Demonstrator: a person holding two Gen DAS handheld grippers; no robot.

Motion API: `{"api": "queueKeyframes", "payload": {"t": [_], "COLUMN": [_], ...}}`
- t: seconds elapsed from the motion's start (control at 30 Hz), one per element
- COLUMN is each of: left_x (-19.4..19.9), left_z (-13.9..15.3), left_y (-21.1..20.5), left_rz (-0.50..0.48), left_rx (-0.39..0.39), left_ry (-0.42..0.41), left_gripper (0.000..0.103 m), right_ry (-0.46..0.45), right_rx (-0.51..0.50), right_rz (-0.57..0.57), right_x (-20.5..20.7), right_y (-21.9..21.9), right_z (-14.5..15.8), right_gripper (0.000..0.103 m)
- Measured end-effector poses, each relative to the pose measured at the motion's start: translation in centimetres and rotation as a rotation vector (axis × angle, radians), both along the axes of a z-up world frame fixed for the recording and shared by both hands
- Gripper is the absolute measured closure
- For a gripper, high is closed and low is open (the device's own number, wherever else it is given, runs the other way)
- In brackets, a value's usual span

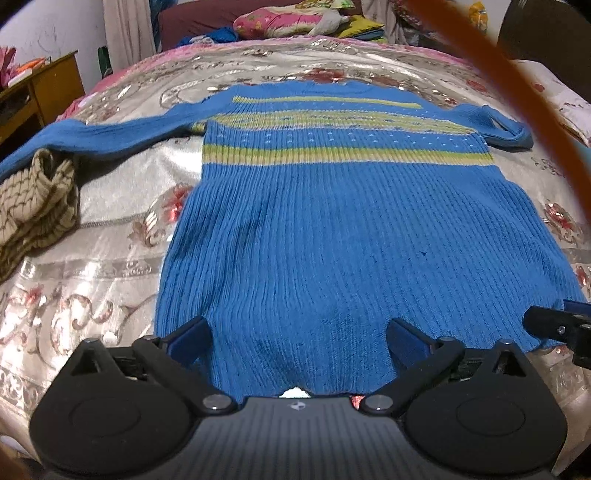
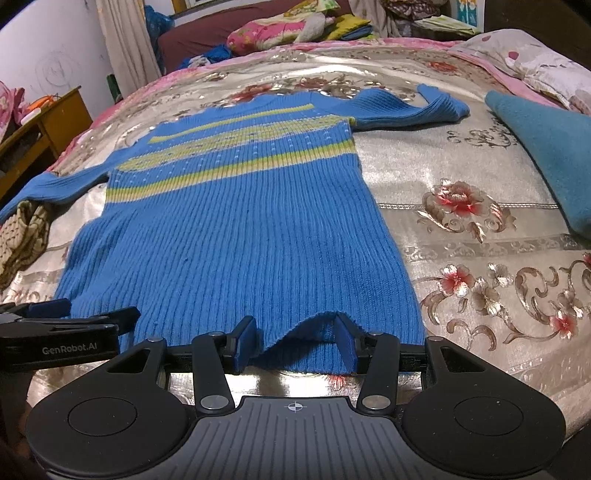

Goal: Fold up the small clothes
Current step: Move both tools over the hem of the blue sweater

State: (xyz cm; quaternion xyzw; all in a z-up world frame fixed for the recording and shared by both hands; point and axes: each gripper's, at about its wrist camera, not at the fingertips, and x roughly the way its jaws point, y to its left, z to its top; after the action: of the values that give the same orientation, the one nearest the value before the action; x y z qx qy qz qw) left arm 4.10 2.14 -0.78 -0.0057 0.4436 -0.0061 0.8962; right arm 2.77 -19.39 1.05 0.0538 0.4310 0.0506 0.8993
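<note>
Blue sweater (image 1: 332,240) flat on bed (image 1: 110,266); left gripper (image 1: 297,341) and right gripper (image 2: 293,345) both spread at bottom-frame hem; pinch both corners evenly, lift together.

dim, warm indoor light glares off the shiny bedspread (image 2: 461,236) (fisheye bending the edges), with dark, blurred corners.

A bedroom in a home was shown. A big bed (image 2: 461,236) was covered with a shiny spread with red flowers on it. Bright pillows (image 2: 273,31) and loose clothes were piled at the far end. A wooden desk (image 1: 40,92) was set by the white wall (image 2: 48,48), and a pale curtain (image 2: 125,44) was hung beside it. A blue sweater (image 1: 332,236) was laid flat on the bed.
</note>
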Motion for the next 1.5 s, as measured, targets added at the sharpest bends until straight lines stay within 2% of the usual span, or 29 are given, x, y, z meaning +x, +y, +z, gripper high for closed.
{"api": "queueKeyframes", "payload": {"t": [0.43, 0.83, 0.97, 1.3, 1.5], "left_x": [-0.3, -1.1, -1.5, -1.8, -0.4], "left_z": [-0.5, -0.4, 0.1, 3.0, 3.0], "left_y": [0.6, 0.4, 0.2, -0.8, -1.8], "left_rz": [-0.014, -0.031, -0.030, -0.081, -0.066], "left_rx": [-0.044, -0.042, -0.037, -0.041, -0.021], "left_ry": [0.009, 0.007, 0.004, -0.075, -0.063], "left_gripper": [0.000, 0.000, 0.000, 0.000, 0.000], "right_ry": [0.001, 0.005, -0.002, -0.028, -0.049], "right_rx": [0.001, 0.011, 0.012, -0.002, 0.009], "right_rz": [0.002, 0.010, 0.007, 0.026, 0.058], "right_x": [0.0, -0.3, -0.4, -0.5, 0.7], "right_y": [0.1, -0.2, -0.4, 0.0, -0.3], "right_z": [-0.1, 0.2, 0.5, 1.8, 2.4], "right_gripper": [0.057, 0.058, 0.060, 0.064, 0.065]}}
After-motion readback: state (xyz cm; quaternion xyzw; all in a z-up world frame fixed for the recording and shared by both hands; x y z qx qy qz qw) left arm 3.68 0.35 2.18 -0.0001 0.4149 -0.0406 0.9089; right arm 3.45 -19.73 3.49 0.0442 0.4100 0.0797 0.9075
